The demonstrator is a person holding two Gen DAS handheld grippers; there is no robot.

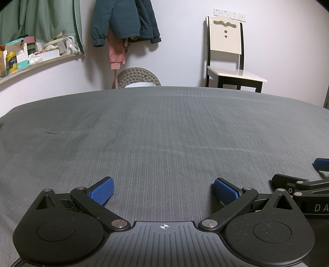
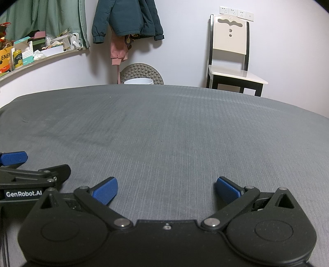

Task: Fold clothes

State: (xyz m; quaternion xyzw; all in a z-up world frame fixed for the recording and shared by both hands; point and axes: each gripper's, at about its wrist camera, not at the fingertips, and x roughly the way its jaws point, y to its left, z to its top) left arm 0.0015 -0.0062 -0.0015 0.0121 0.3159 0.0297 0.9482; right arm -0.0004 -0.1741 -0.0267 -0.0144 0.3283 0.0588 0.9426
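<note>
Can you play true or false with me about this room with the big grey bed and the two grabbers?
1. Both grabbers are wide open. True: the left gripper and right gripper hold nothing.
2. A shirt lies on the grey bed cover. False: no clothes show on it.
3. A dark teal jacket hangs on the wall. True.
4. Someone sits on the cream chair. False: its seat is bare.
5. A yellow can stands on the shelf. True.
</note>
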